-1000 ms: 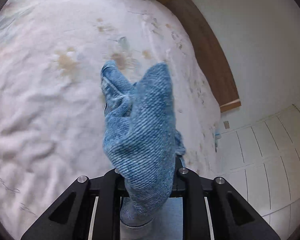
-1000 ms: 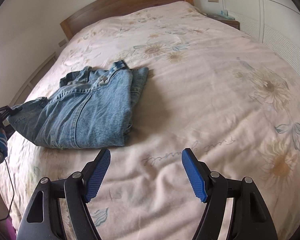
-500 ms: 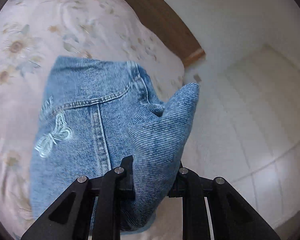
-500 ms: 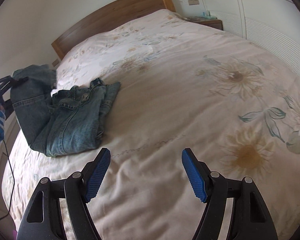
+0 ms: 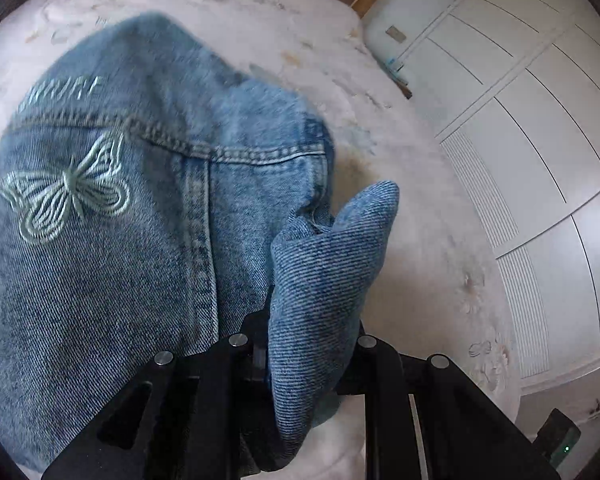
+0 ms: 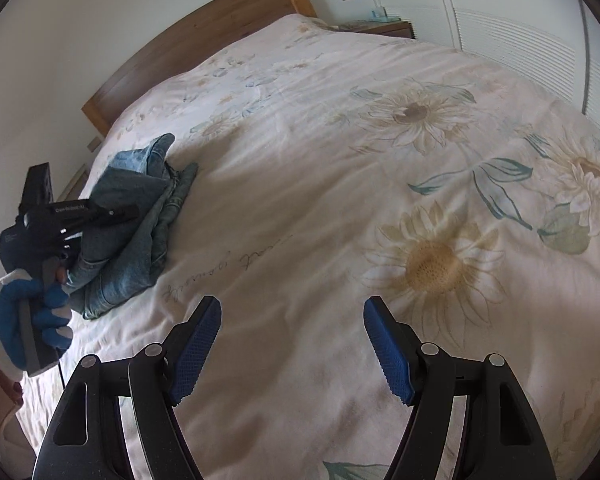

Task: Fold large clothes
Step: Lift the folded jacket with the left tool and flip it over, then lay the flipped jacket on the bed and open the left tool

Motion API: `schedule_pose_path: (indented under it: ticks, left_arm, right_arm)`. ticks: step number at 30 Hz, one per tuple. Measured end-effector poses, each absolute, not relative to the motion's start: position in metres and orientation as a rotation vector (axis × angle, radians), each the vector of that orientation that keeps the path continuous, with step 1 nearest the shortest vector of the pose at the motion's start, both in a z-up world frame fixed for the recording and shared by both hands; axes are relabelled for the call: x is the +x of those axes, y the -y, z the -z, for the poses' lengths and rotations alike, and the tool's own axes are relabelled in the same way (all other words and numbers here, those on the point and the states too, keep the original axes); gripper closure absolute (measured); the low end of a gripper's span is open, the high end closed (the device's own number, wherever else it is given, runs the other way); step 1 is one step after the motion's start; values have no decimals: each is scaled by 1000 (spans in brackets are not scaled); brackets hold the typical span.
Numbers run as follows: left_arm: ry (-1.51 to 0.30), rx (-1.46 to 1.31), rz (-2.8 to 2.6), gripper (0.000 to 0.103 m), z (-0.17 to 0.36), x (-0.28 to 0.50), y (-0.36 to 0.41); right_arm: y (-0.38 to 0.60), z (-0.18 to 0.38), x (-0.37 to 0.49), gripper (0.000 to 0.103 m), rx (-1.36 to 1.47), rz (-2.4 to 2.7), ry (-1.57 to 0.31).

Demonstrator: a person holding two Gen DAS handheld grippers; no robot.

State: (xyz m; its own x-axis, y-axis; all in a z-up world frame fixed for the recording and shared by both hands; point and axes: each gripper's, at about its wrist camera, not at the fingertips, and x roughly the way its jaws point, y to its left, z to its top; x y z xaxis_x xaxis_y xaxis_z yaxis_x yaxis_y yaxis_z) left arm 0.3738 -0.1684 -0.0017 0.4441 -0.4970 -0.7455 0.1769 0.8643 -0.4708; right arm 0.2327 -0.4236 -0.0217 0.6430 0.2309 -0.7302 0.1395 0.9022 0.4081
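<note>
The blue jeans [image 5: 140,208] with a pale butterfly embroidery fill the left wrist view. My left gripper [image 5: 306,344] is shut on a fold of the denim that sticks up between its fingers. In the right wrist view the jeans [image 6: 140,216] lie bunched at the left edge of the bed, and the left gripper [image 6: 112,212] holds part of them lifted over the pile. My right gripper [image 6: 292,344] is open and empty, low over the quilt, well to the right of the jeans.
The bed has a cream quilt [image 6: 380,200] with a sunflower print and a wooden headboard [image 6: 204,36] at the back. White wardrobe doors [image 5: 520,152] and a bedside table [image 6: 384,26] stand beyond the far side.
My left gripper has carried the held end of the jeans up and over the folded part. The right gripper has moved right, away from the jeans, and stays open.
</note>
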Motion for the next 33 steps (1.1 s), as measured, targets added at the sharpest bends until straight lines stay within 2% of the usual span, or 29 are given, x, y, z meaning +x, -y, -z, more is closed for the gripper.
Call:
schedule_pose_path:
  ticks: [6, 11, 14, 33]
  left_arm:
    - [-1073, -229, 404, 85, 23, 372, 193]
    - [-1062, -272, 455, 66, 27, 371, 193]
    - [-1062, -267, 472, 59, 27, 375, 198]
    - [-1066, -351, 628, 57, -5, 340, 195]
  right_arm:
    - [425, 26, 231, 28, 493, -53, -879]
    - [423, 18, 230, 28, 467, -61, -875]
    - [424, 15, 229, 28, 475, -53, -873]
    - [389, -8, 238, 28, 405, -80, -879]
